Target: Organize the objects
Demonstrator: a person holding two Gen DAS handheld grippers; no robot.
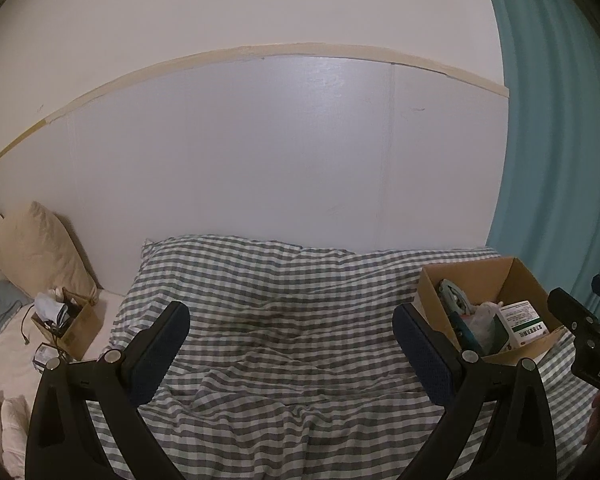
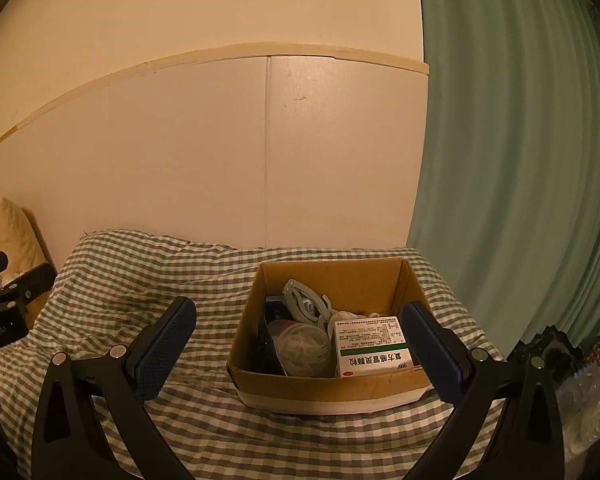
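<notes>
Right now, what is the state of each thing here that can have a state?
Left gripper: open, holding nothing.
Right gripper: open, holding nothing.
Cardboard box: open-topped, partly filled.
Medicine box: lying flat inside the cardboard box.
Small box: open, full of clutter.
Checked blanket: spread out, wrinkled.
Curtain: drawn.

Black tool [image 1: 292, 360] frames, blue textured pads [image 2: 164, 348], silver screws.

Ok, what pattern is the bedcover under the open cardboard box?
A grey-and-white check. The bedcover shows best in the left wrist view, with the cardboard box resting on it.
</notes>
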